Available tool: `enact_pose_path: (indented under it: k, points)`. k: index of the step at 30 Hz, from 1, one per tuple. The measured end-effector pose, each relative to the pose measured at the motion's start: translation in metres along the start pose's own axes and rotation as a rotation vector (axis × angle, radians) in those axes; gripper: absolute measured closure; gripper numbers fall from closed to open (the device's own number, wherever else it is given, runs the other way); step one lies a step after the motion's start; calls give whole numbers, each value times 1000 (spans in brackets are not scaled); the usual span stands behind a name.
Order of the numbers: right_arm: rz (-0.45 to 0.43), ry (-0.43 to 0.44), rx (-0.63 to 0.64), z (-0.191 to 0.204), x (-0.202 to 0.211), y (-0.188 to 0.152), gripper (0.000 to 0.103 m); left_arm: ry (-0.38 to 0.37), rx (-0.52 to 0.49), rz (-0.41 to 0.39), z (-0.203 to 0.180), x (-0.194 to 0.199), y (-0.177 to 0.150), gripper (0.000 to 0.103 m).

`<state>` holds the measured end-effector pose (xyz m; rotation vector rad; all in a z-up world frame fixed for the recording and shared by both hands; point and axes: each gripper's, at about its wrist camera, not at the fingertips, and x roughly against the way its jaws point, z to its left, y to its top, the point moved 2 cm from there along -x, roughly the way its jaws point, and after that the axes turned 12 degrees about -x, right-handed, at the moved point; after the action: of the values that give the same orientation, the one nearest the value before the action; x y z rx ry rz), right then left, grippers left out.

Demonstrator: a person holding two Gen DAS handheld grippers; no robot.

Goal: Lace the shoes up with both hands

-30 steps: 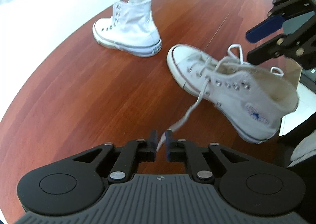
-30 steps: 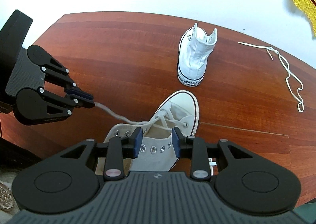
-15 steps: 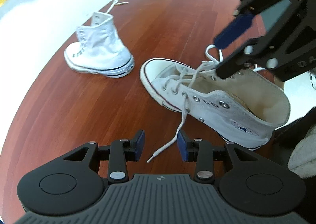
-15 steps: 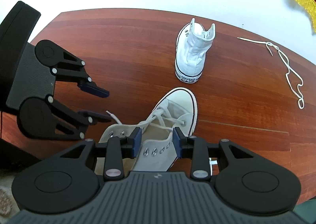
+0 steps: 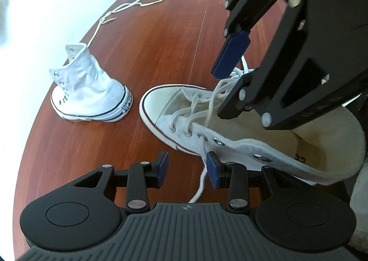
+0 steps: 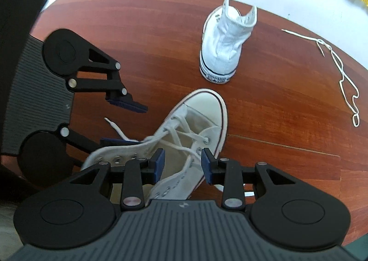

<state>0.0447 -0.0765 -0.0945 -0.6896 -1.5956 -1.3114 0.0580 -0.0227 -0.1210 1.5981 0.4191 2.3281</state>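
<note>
table (image 6: 276,104): glossy red-brown wood | shoes (image 5: 184,113): white canvas, rubber toe | gripper (image 5: 186,166): matt black plastic

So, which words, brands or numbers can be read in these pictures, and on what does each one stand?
Heel patch of the far white shoe: printed text, too small and blurred to read.
Insole of the near shoe: partial dark letters, cut off, unreadable.
Gripper bodies: only small marks, no readable words.

L wrist cam low, close beside near shoe (image 5: 230,132); R cam above it; both share far shoe (image 6: 226,44).
</note>
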Motion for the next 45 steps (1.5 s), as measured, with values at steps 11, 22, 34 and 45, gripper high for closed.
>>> enact_pose_path:
  k: [11,22,34,45]
  points:
    - [71,31,26,-10,-30,-14,70,32,48,5,-10,-5,8,100]
    - [56,27,24,-12,-29,-17,68,116,229,111,6,-3,-19,101]
    - [31,-3,25,-5,-26,-13,66,130,347,150,28,23,-65,102]
    - [20,-7,35,-3,-16,-11,65,65,126,46,8,21,-28,73]
